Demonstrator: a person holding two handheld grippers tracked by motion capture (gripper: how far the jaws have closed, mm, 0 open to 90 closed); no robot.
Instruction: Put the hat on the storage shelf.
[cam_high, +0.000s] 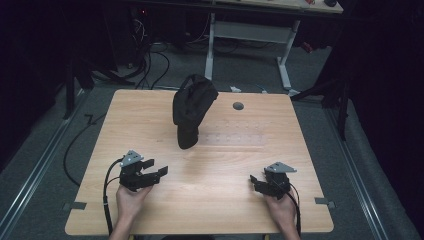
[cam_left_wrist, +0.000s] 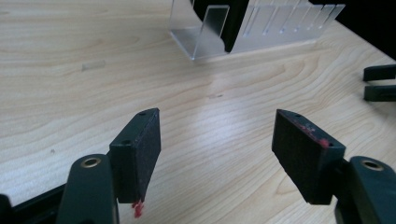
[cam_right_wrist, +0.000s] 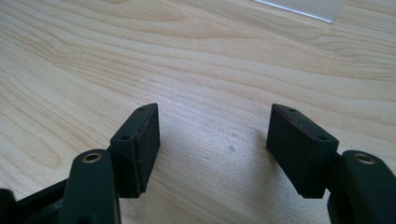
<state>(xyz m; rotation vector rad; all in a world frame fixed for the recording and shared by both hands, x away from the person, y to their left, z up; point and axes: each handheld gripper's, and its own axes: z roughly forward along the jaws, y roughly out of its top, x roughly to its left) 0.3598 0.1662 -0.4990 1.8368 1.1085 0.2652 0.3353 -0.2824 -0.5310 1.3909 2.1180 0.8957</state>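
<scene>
Both tools rest low at the near edge of the bench (cam_high: 150, 125): the left hand-held gripper (cam_high: 155, 172) and right hand-held gripper (cam_high: 256, 181) each gape wide, holding nothing. A black cap (cam_high: 192, 107) sits on a clear stand (cam_left_wrist: 205, 39) mid-bench, well apart. Likely a starting pose; next comes a reach toward the cap.
</scene>
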